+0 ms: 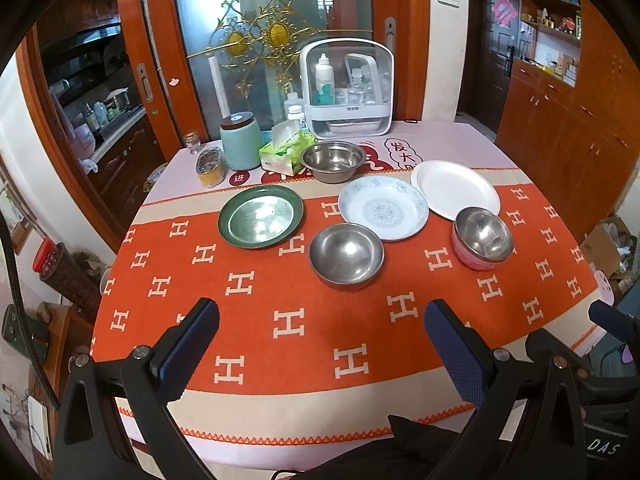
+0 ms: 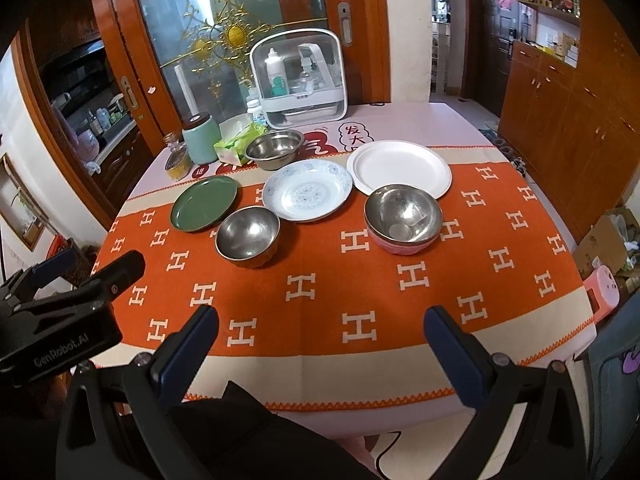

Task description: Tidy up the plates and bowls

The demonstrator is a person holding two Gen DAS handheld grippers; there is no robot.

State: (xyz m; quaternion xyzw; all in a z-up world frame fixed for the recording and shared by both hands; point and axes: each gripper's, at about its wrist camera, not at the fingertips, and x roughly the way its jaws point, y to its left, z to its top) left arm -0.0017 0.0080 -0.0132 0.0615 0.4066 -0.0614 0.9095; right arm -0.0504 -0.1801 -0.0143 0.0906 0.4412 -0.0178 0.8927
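On the orange tablecloth lie a green plate (image 1: 260, 216) (image 2: 204, 203), a blue-patterned white plate (image 1: 383, 207) (image 2: 307, 191) and a plain white plate (image 1: 455, 189) (image 2: 399, 168). A steel bowl (image 1: 346, 255) (image 2: 247, 236) stands in front of them, a pink-sided steel bowl (image 1: 483, 237) (image 2: 403, 218) to its right, and a larger steel bowl (image 1: 333, 161) (image 2: 274, 148) behind. My left gripper (image 1: 322, 320) and right gripper (image 2: 322, 326) hover open above the table's near edge, holding nothing. The left gripper's body (image 2: 60, 312) shows at the left of the right wrist view.
At the table's back stand a white clear-fronted storage box (image 1: 347, 88), a teal canister (image 1: 240, 142), a green tissue pack (image 1: 286, 152) and small jars (image 1: 210, 166). Wooden cabinets (image 1: 560, 120) line the right wall. A chair (image 2: 616, 392) and a pink object (image 2: 602, 288) sit at the right.
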